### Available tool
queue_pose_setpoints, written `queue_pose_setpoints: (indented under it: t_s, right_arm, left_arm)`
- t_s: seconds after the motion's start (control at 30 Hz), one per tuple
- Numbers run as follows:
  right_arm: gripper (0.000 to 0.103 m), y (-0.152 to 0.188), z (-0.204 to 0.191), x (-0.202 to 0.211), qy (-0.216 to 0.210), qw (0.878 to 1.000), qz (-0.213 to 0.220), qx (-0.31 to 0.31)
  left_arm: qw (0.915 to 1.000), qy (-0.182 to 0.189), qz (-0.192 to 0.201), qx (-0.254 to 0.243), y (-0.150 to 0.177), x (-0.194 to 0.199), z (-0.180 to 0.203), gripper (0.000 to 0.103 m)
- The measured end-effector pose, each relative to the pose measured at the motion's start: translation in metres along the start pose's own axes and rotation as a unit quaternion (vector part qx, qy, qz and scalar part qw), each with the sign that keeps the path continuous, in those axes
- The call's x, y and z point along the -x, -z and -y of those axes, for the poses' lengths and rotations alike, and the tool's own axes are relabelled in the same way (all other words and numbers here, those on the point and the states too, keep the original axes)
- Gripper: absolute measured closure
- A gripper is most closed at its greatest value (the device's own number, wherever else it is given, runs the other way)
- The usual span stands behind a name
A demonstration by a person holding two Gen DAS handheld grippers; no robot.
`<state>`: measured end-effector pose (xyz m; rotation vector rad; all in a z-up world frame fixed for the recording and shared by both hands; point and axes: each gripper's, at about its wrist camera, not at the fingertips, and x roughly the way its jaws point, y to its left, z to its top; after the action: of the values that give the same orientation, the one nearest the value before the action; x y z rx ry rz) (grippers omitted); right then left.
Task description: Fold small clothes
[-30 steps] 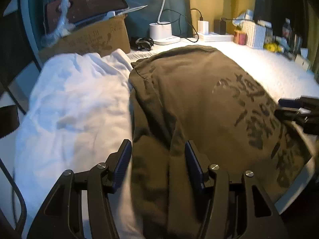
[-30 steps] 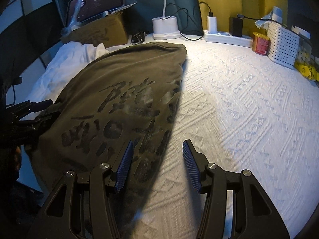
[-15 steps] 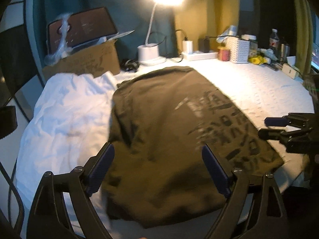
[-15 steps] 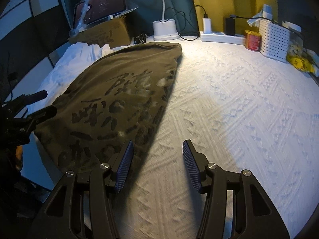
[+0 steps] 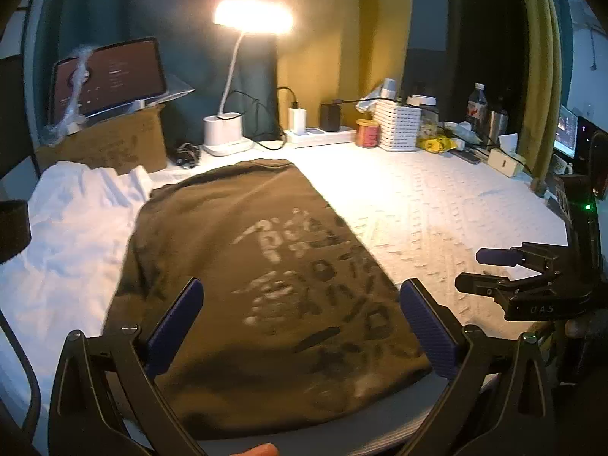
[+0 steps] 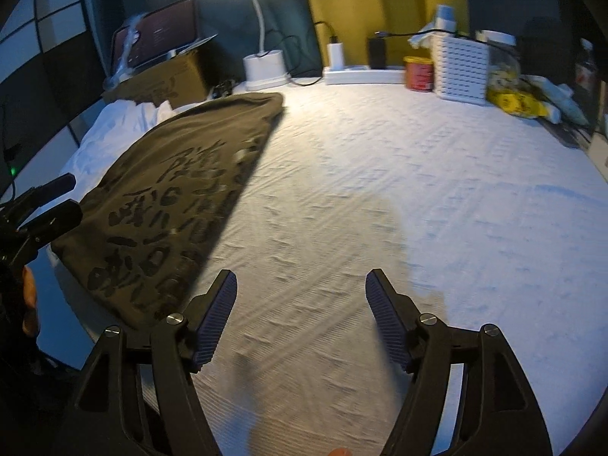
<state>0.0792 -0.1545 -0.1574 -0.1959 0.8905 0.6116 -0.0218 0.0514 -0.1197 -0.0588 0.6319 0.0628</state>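
Left wrist: olive shirt lies flat, dark print up; both grippers' fingers just spread, empty.

Each camera sits on a gripper and looks forward and down along its two fingers at the table. The left one hangs close above the brown shirt and faces the lamp at the back. The right one looks over the bare white cover beside it, maybe a bit steeper. Both see the shirt, the lamp, the white basket, and each sees the other gripper at its edge
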Motion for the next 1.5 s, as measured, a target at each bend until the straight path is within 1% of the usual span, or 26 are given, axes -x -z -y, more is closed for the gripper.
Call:
queue_pose_setpoints:
  t_s: [0.13,0.27,0.47,0.6,0.67,0.77,0.97,1.1,1.33,1.43,1.5]
  right_arm:
    - [0.029,0.002,0.014,0.012,0.015,1.0,0.009,-0.01]
    - [0.029,0.0,0.028,0.024,0.032,0.999,0.019,-0.018]
    - [0.029,-0.005,0.047,0.044,0.054,0.997,0.04,-0.028]
    - [0.029,-0.011,0.056,0.055,0.071,0.996,0.053,-0.034]
    - [0.029,-0.015,0.06,0.061,0.081,0.994,0.061,-0.035]
    - [0.029,-0.023,0.063,0.071,0.094,0.992,0.074,-0.037]
    - [0.029,-0.039,0.067,0.093,0.109,0.988,0.106,-0.04]
    - [0.029,-0.048,0.067,0.108,0.118,0.984,0.128,-0.038]
    - [0.029,-0.062,0.064,0.128,0.127,0.979,0.156,-0.031]
    - [0.029,-0.069,0.059,0.137,0.13,0.977,0.167,-0.024]
    - [0.029,-0.073,0.055,0.144,0.13,0.975,0.177,-0.019]
  left_arm:
    - [1.0,-0.001,-0.004,-0.009,-0.004,-0.005,0.016,0.001]
    - [0.9999,0.009,0.009,-0.006,-0.01,-0.006,0.027,0.001]
    - [0.9988,0.041,0.028,-0.006,-0.024,-0.005,0.042,0.001]
    - [0.9982,0.04,0.042,-0.019,-0.034,-0.002,0.055,0.001]
    - [0.9972,0.047,0.055,-0.02,-0.04,0.002,0.059,0.001]
    - [0.9958,0.055,0.071,-0.017,-0.049,0.007,0.062,0.001]
    - [0.9939,0.038,0.103,-0.014,-0.066,0.02,0.065,0.001]
    - [0.9925,0.039,0.115,-0.014,-0.075,0.026,0.066,0.001]
    - [0.9892,0.039,0.141,-0.015,-0.09,0.037,0.063,0.001]
    - [0.9887,0.062,0.135,-0.014,-0.095,0.04,0.062,0.001]
    - [0.9878,0.068,0.14,-0.013,-0.097,0.043,0.061,0.001]
